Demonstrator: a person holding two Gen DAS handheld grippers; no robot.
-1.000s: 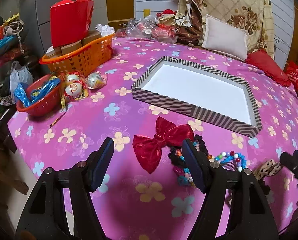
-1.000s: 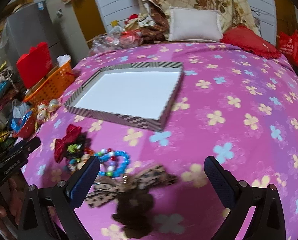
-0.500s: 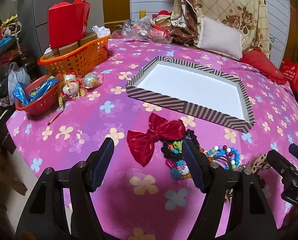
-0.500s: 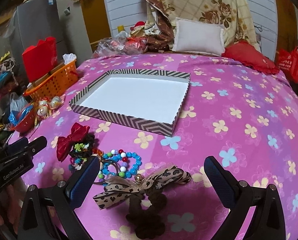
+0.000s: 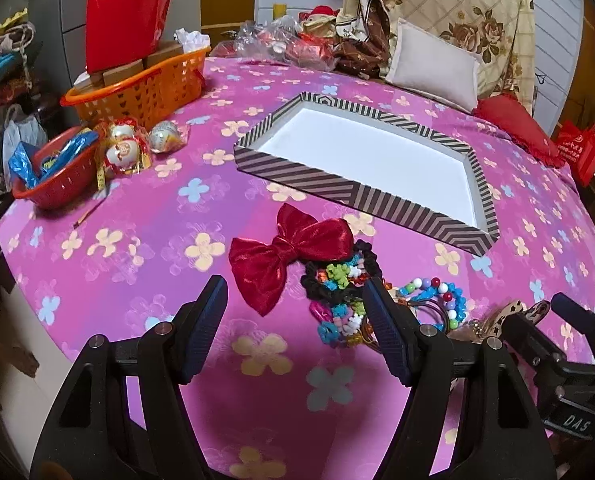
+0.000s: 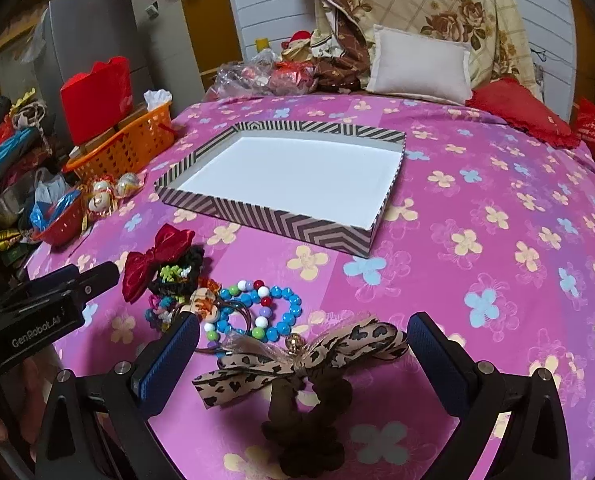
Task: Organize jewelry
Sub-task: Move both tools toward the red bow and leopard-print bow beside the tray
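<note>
A striped shallow box [image 5: 349, 192] [image 6: 297, 228] with an empty white floor lies on the pink flowered cloth. In front of it lie a red satin bow [image 5: 285, 256] [image 6: 149, 260], a black scrunchie with coloured charms [image 5: 337, 276] [image 6: 177, 272], a blue bead bracelet [image 5: 437, 296] [image 6: 265, 312] and a leopard-print bow on a brown scrunchie [image 6: 301, 364]. My left gripper [image 5: 297, 328] is open and empty, just short of the red bow. My right gripper [image 6: 301, 364] is open, its jaws standing either side of the leopard bow without touching it.
An orange basket [image 5: 137, 88] with boxes and a red bag stands at the back left. A red bowl [image 5: 53, 176] and wrapped ornaments [image 5: 125, 148] lie at the left edge. Pillows [image 6: 417, 64] and bags line the far side.
Both grippers have drawn back and up a little, so the jewelry pile sits farther ahead of the fingers. Nothing was picked up.
</note>
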